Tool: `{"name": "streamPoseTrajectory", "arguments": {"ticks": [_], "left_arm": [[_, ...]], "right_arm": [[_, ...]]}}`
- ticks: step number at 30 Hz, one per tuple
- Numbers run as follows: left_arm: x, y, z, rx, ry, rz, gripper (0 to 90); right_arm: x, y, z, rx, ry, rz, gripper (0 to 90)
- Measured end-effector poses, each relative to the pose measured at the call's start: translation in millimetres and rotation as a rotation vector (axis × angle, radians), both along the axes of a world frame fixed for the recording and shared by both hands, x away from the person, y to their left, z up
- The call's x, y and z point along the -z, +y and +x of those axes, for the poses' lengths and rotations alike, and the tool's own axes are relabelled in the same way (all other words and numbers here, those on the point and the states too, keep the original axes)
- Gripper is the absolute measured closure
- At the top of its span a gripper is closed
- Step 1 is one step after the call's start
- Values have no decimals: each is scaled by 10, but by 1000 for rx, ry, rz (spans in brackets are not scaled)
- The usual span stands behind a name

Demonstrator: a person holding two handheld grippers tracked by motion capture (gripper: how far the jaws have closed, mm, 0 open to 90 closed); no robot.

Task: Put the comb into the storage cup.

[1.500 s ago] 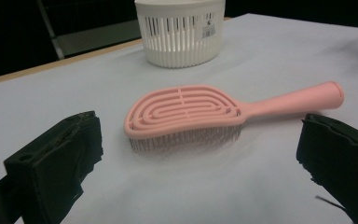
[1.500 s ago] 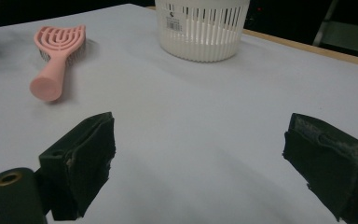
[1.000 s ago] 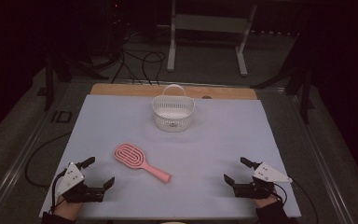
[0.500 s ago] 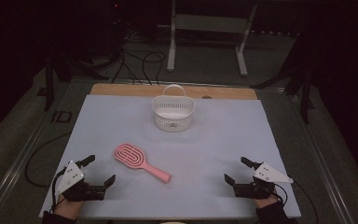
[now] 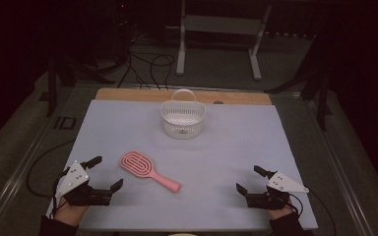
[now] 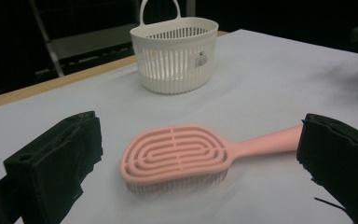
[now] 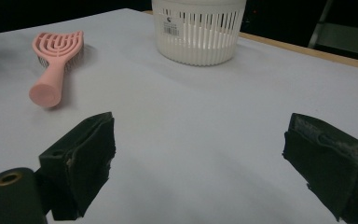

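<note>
Pink plastic hairbrush (image 5: pixel 149 170) lies flat on the white table cover (image 5: pixel 236 147), bristles down, with its handle pointing toward the person and to the right. The left gripper (image 5: pixel 103 173) is near the front left corner of the cover, and the brush head is just beside it, a little ahead and to its right. In the left gripper view the brush (image 6: pixel 186 154) sits in the gap between the two black jaws, which are spread wide and touch nothing. The right gripper (image 5: pixel 248 179) is near the front right corner, well apart from the brush, and its jaws are also spread wide with nothing between them.

Around the brush the cover is bare on all sides — the front edge of the table is near both hands. A white slotted basket (image 5: pixel 182 118) with an upright handle stands near the far edge, well apart from the brush; its inside looks empty.
</note>
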State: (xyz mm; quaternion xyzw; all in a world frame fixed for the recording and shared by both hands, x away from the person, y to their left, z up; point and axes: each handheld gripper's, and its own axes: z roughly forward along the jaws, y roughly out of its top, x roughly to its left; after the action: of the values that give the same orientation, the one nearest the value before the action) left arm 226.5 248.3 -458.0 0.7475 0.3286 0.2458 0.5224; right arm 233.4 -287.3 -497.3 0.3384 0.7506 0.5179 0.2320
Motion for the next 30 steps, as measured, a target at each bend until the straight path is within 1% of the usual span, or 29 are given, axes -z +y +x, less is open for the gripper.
{"name": "streamPoseTrajectory", "arguments": {"ticks": [2,4,5,7,9,10,12,13,16,17,20,21,22,24,28,29,30], "left_arm": [[-68,-34,32,17,4,12,1],[-89,-47,44,23,9,11,1],[-133,-77,69,34,18,3,1],[-154,-93,80,38,18,4,1],[-199,-128,106,44,18,11,1],[-247,-162,137,50,24,17,1],[-270,-180,151,51,25,16,1],[-316,-218,187,57,29,25,1],[-356,-259,223,66,34,26,1],[-377,-279,242,69,35,33,1],[-443,-380,311,86,46,43,1],[-443,-380,311,86,46,43,1],[-462,-426,341,98,46,41,1],[-471,-449,358,106,48,42,1],[-506,-550,412,127,54,51,1],[-525,-600,439,146,57,59,1],[-525,-600,439,146,57,59,1]], "right_arm": [[-4,-1,0,0,-3,2,88],[-1,-1,5,2,-2,3,88],[1,0,4,1,2,7,88],[-4,0,3,2,0,8,88],[-5,0,3,2,0,10,88],[-4,-3,4,1,0,14,88],[-5,-3,4,1,-1,15,88],[-6,-4,4,0,-1,16,88],[-2,-4,6,-3,2,15,88],[-4,-3,3,-2,3,16,88],[-6,-4,5,-5,-2,17,88],[-6,-4,5,-5,-2,17,88],[-3,-2,4,-3,4,16,88],[-5,-2,3,-3,0,12,89],[-3,-2,3,-5,2,14,88],[-5,-2,2,-5,1,15,89],[-5,-2,2,-5,1,15,89]]}}
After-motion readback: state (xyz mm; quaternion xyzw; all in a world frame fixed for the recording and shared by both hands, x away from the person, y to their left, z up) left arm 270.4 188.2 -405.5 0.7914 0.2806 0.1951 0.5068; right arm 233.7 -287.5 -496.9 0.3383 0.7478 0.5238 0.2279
